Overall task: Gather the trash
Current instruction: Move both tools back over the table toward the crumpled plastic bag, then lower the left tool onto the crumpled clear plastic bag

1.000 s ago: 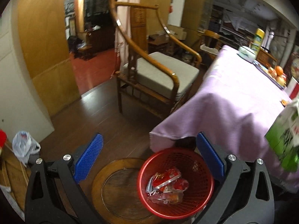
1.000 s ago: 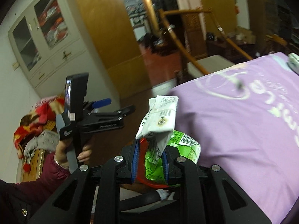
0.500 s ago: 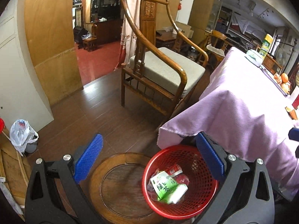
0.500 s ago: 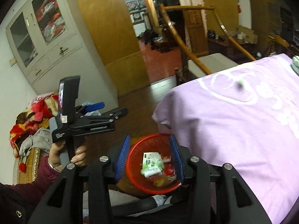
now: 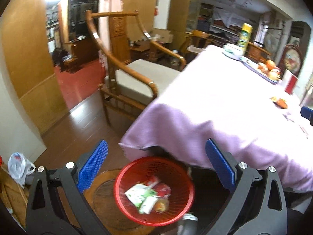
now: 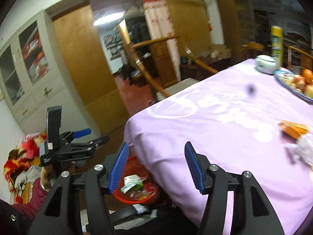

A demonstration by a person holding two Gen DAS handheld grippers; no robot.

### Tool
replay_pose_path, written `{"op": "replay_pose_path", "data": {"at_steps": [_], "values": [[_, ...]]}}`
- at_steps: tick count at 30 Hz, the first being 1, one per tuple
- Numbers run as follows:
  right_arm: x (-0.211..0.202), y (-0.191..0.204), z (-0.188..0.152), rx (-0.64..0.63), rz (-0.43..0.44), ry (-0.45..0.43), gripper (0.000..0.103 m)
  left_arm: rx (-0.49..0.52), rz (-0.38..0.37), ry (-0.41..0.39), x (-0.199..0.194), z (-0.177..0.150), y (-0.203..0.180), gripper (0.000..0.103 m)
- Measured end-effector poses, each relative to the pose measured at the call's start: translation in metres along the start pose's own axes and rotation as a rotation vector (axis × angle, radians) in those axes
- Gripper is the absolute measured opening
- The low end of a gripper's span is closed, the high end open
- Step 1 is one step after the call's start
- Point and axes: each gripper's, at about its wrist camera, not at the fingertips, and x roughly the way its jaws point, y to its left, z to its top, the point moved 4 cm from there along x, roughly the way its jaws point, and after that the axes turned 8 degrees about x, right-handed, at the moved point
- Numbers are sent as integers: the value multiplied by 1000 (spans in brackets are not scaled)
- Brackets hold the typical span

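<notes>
— Starting from the left, what is the left gripper (image 5: 154,168) doing?

— It is hanging tilted down over the red basket (image 5: 125,207), jaws spread wide with nothing between them. The green-and-white wrapper (image 5: 141,194) is lying in that basket among other scraps.

— And the right gripper (image 6: 156,164)?

— Its jaws are opening, empty, and pointing over the near corner of the purple-clothed surface (image 6: 195,133). The basket is sitting below and to its left, by the surface's edge.

— So what is left to collect?

— An orange packet (image 6: 293,130) and a crumpled silvery scrap (image 6: 302,149), both lying on the surface well to the right of the basket. I would say the right gripper is nearer; the packet's long side is running roughly across its jaws' line.
</notes>
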Motion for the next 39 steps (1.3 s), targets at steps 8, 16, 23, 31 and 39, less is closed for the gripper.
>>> {"op": "replay_pose_path", "data": {"at_steps": [8, 16, 23, 31, 39], "values": [[-95, -93, -10, 124, -161, -191, 74, 154, -134, 0, -6, 25, -100, 96], [-149, -189, -34, 232, -391, -274, 79, 325, -263, 29, 26, 51, -214, 96], [-157, -259, -45, 307, -549, -285, 80, 445, -344, 67, 71, 76, -298, 96], [-157, -316, -47, 400, -623, -288, 81, 537, -458, 109, 106, 91, -380, 96], [-162, -346, -53, 495, -599, -288, 88, 565, -520, 155, 134, 103, -438, 96]]}}
